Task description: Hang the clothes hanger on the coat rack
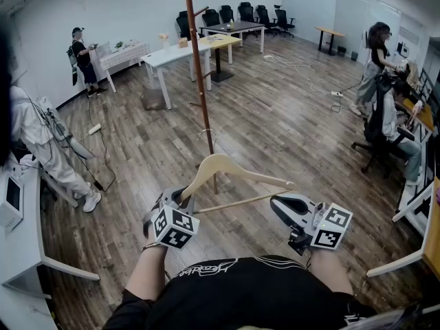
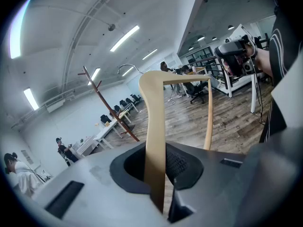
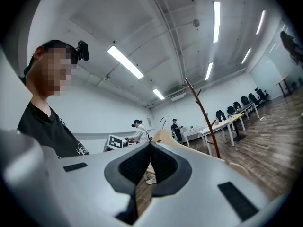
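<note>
Wooden hanger gripped at arm by left tongs, hook kept free for coat rack; right tongs clenched empty.

A large open-plan office. Pale wood-plank flooring runs to white walls. White tables and a dark meeting table ringed with black swivel chairs stand at the far end. A seated person works at desks along the right. Long strip lights cross the ceiling. A wooden coat rack stands mid-floor.
</note>
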